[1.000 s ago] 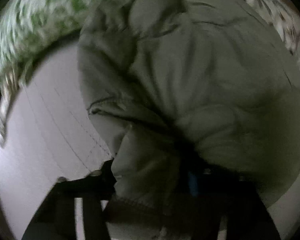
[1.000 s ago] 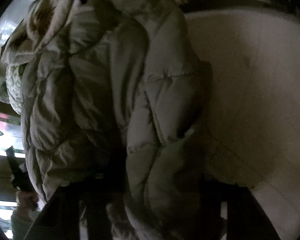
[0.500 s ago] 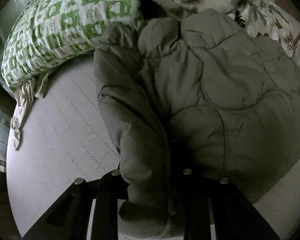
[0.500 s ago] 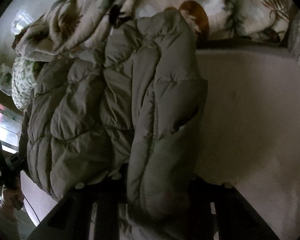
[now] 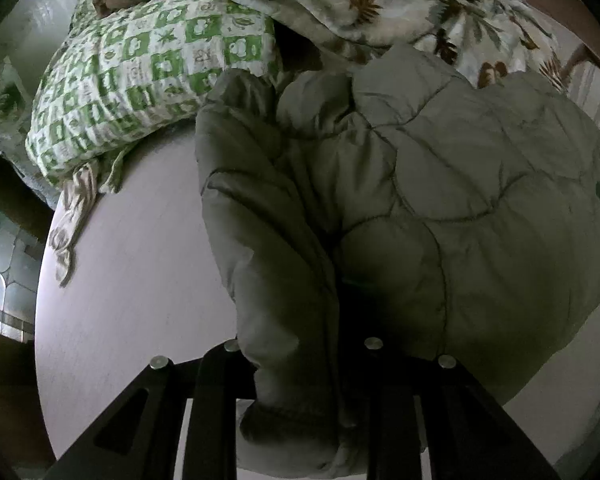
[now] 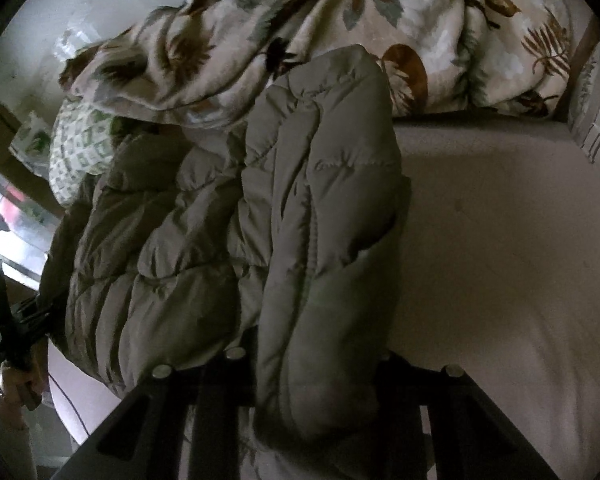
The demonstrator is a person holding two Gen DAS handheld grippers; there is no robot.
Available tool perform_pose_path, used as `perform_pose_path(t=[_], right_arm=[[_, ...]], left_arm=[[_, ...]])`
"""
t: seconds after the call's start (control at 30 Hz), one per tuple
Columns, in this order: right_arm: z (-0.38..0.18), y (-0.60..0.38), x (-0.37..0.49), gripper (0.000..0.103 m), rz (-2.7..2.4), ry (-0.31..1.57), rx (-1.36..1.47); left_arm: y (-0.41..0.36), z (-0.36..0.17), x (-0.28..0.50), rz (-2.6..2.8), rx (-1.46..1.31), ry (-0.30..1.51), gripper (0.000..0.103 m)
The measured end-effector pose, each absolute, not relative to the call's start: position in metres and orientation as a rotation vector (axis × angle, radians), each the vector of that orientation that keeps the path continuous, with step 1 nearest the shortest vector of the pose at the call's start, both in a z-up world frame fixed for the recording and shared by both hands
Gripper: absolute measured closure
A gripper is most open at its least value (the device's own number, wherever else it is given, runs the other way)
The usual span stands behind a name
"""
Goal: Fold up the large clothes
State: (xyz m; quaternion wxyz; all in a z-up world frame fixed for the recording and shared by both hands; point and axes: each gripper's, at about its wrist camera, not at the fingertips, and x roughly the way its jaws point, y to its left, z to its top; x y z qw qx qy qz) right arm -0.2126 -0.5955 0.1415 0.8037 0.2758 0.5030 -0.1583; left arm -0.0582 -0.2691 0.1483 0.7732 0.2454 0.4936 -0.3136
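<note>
Both tongs grip the grey quilted puffer jacket (image 5: 440,208): the left tongs (image 5: 300,380) clamp a padded edge, the right tongs (image 6: 312,380) pinch what looks like a sleeve. The jacket hangs bunched over the bed (image 6: 500,260), near the floral duvet (image 6: 340,20). Best to lift evenly, keeping both grips level so it drapes flat before folding.
</note>
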Motion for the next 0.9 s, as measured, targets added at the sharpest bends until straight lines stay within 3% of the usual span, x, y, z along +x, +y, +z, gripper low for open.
perform_pose_path(t=[0.47, 0.77, 0.9], right_arm=[[0.141, -0.531, -0.309, 0.076, -0.291, 1.119, 0.552], [0.08, -0.532, -0.334, 0.075, -0.335, 1.163, 0.617], [0.059, -0.537, -0.341, 0.069, -0.345, 1.15, 0.674]], left_arm=[[-0.199, 0.141, -0.142, -0.689, 0.514, 1.113, 0.077], [-0.19, 0.097, -0.142, -0.643, 0.488, 1.141, 0.073], [-0.193, 0.091, -0.144, -0.62, 0.489, 1.129, 0.071]])
